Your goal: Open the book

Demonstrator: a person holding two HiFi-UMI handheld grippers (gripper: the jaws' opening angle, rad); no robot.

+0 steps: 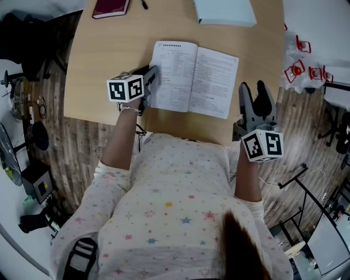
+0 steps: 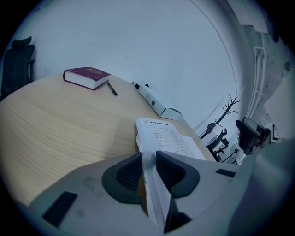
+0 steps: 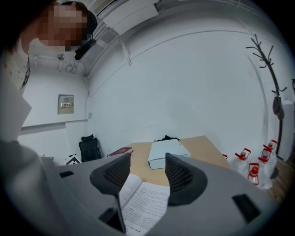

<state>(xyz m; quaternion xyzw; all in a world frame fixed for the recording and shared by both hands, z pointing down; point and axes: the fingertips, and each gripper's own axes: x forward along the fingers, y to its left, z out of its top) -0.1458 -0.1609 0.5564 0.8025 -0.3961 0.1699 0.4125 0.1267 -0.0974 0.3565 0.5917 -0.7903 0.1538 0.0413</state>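
A white book [image 1: 194, 79] lies open and flat near the front edge of the wooden table [image 1: 104, 60], printed pages up. My left gripper [image 1: 152, 76] is at the book's left edge. In the left gripper view that gripper [image 2: 148, 166] is shut on a thin stack of the book's [image 2: 168, 138] left leaves, which stand edge-on between the pads. My right gripper [image 1: 252, 90] is off the book's right side, by the table's front right corner. It is open and holds nothing. In the right gripper view the open book [image 3: 145, 203] shows below that gripper [image 3: 147, 168].
A maroon book [image 1: 111, 7] and a pen [image 1: 144, 4] lie at the table's far left. A pale blue box [image 1: 224, 11] sits at the far middle. Red-capped bottles [image 1: 298, 68] stand on the floor at right, a black chair [image 1: 22, 38] at left.
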